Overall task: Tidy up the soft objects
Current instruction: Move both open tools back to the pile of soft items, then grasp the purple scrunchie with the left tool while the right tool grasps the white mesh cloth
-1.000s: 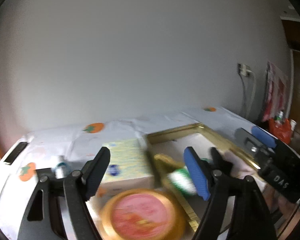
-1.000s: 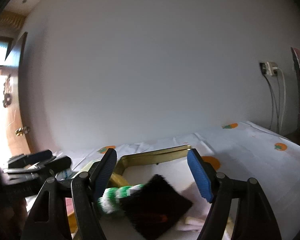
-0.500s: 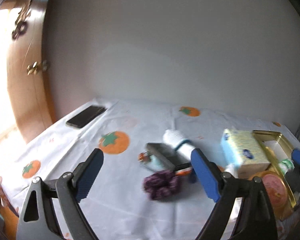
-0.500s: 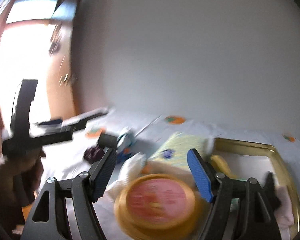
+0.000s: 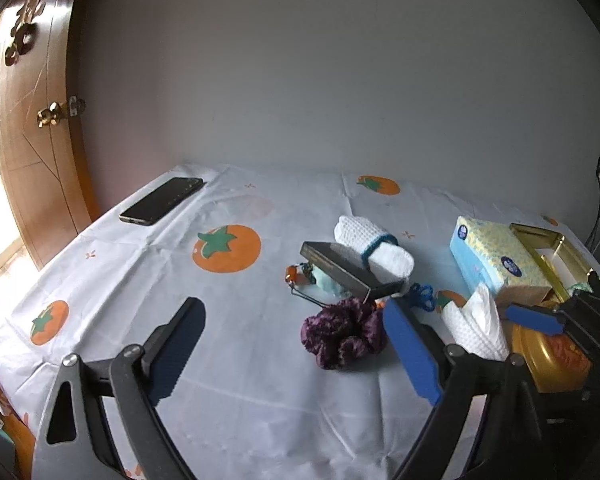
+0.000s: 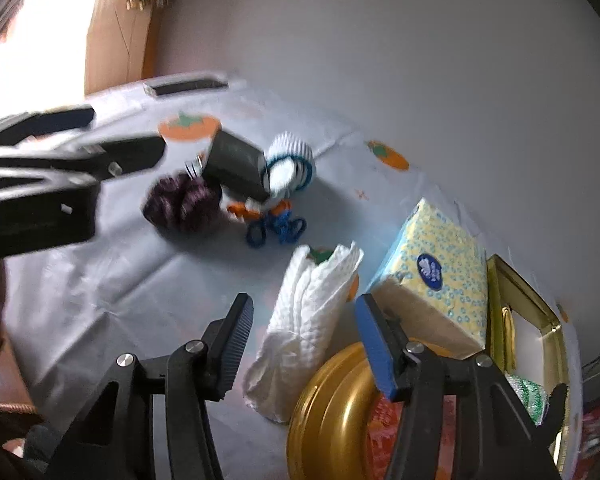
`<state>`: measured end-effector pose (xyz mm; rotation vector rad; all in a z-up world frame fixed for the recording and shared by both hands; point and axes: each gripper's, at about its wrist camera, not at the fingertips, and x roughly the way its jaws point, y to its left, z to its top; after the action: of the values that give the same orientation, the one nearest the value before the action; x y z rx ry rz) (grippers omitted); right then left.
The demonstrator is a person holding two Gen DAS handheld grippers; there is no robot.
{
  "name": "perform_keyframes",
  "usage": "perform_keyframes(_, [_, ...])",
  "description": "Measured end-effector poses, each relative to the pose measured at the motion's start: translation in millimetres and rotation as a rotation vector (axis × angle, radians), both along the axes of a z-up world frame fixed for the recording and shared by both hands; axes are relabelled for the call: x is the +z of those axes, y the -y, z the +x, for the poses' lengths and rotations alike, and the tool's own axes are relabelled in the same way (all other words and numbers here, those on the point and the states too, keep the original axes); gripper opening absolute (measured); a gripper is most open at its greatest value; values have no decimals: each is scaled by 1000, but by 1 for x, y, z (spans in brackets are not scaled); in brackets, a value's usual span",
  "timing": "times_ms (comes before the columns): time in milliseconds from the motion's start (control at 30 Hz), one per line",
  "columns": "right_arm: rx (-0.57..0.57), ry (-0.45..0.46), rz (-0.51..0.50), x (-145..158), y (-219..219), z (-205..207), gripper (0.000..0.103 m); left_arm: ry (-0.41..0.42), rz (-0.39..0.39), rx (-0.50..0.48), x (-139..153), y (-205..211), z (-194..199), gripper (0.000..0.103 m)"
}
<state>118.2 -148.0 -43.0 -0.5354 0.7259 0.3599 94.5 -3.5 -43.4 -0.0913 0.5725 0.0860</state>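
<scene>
A purple knitted scrunchie (image 5: 342, 334) lies on the tablecloth, just ahead of my open, empty left gripper (image 5: 296, 354); it also shows in the right wrist view (image 6: 182, 202). A folded white cloth (image 6: 306, 320) lies between the fingers of my open, empty right gripper (image 6: 302, 346); it also shows in the left wrist view (image 5: 478, 328). A rolled white knit with a teal band (image 5: 374, 250) and a blue cord bundle (image 6: 278, 230) lie behind. A gold tray (image 6: 540, 320) at the right holds a green-white knitted item (image 6: 530, 398).
A dark flat box (image 5: 342, 270) leans by the white roll. A tissue pack (image 6: 440, 280) and a round gold tin (image 6: 340, 412) sit by the tray. A phone (image 5: 162, 200) lies far left. The table's left edge meets a wooden door (image 5: 32, 120).
Both grippers have swung left from the gold tray to the loose items. The right gripper has come down around the folded white cloth; the left has neared the purple scrunchie.
</scene>
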Motion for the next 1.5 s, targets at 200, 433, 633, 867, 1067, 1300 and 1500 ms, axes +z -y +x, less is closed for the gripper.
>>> perform_keyframes(200, [14, -29, -116, -13, -17, 11, 27, -15, -14, -2, -3, -2, 4, 93])
perform_keyframes(433, [70, 32, -3, 4, -12, 0, 17, -25, -33, -18, -6, -4, 5, 93])
perform_keyframes(633, [78, 137, 150, 22, -4, -16, 17, -38, -15, -50, -7, 3, 7, 93])
perform_keyframes(867, [57, 227, 231, 22, 0, -26, 17, -97, -13, -89, -16, 9, 17, 82])
perform_keyframes(1067, [57, 268, 308, 31, 5, -28, 17, -148, -9, -131, -18, 18, 31, 75])
perform_keyframes(1300, [64, 264, 347, 35, 7, -24, 17, -209, 38, -175, -30, 33, 50, 50])
perform_keyframes(1500, [69, 278, 378, 36, 13, -24, 17, -161, -9, -180, -27, 26, 43, 30])
